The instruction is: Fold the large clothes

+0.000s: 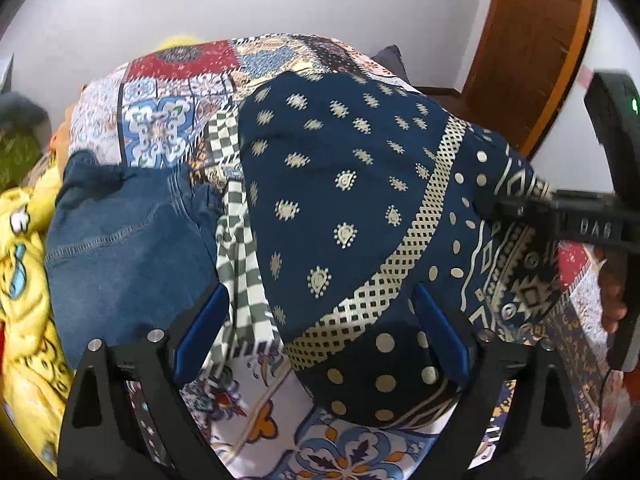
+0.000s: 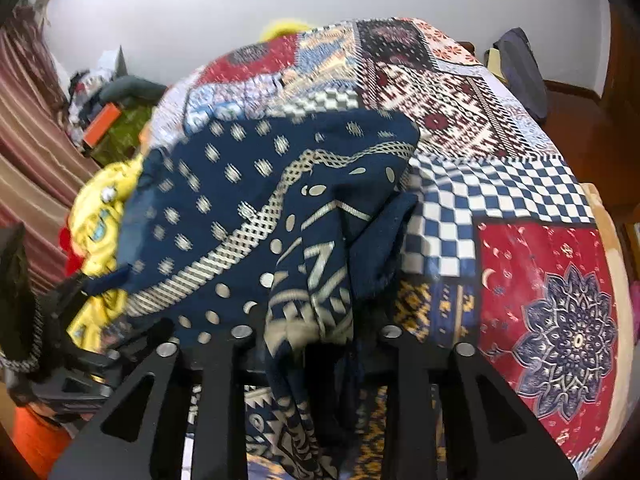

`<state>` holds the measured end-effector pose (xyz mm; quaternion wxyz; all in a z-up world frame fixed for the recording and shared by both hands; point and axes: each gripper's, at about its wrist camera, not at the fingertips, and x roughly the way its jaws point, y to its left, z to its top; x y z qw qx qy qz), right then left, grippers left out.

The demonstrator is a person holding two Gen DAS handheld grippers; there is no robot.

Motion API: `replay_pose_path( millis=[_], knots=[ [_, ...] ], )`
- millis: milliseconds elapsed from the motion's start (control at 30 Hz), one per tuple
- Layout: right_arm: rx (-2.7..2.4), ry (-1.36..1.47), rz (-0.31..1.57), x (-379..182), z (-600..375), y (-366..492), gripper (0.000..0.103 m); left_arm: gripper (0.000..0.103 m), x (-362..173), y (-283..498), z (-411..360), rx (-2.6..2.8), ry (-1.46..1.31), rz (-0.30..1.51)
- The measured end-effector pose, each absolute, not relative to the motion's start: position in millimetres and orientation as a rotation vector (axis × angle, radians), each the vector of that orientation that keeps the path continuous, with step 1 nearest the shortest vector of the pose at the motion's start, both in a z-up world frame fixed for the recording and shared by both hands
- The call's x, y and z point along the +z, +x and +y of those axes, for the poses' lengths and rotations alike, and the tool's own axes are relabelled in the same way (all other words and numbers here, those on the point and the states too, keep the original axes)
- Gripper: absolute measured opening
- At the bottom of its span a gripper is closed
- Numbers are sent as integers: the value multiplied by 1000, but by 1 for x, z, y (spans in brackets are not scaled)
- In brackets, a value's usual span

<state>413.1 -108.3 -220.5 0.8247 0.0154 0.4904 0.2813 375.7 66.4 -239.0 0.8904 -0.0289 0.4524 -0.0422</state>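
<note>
A navy garment [image 1: 340, 200] with cream dots and a lattice band lies spread on the patchwork bedspread [image 1: 168, 128]. My left gripper [image 1: 320, 320] hovers open over its near folded corner, blue pads [image 1: 204, 320] wide apart, and neither presses the cloth. At the right edge of the left wrist view, my right gripper [image 1: 508, 206] pinches the garment's border. In the right wrist view the same garment [image 2: 240, 200] is bunched and lifted, a thick fold running down between the fingers of my right gripper [image 2: 316, 320]. The cloth hides its fingertips there.
Folded blue jeans [image 1: 128, 240] and a yellow cartoon-print garment [image 1: 24, 280] lie to the left, with a green-and-white checked cloth [image 1: 240, 240] between jeans and navy garment. A wooden door [image 1: 528, 40] stands at the back right. The bedspread [image 2: 520, 240] stretches bare to the right.
</note>
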Motion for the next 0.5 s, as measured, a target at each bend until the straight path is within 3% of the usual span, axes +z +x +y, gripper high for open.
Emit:
replay_pose_path(
  millis=[133, 233, 500],
  knots=[
    [563, -48, 1030, -218, -123, 403, 56, 94, -235, 365, 68, -90, -70, 939],
    [547, -115, 1029, -214, -132, 390, 62, 94, -233, 349, 65, -98, -41, 926],
    [603, -179, 1011, -201, -145, 366, 63, 93, -211, 327, 77, -40, 56, 874]
  ],
)
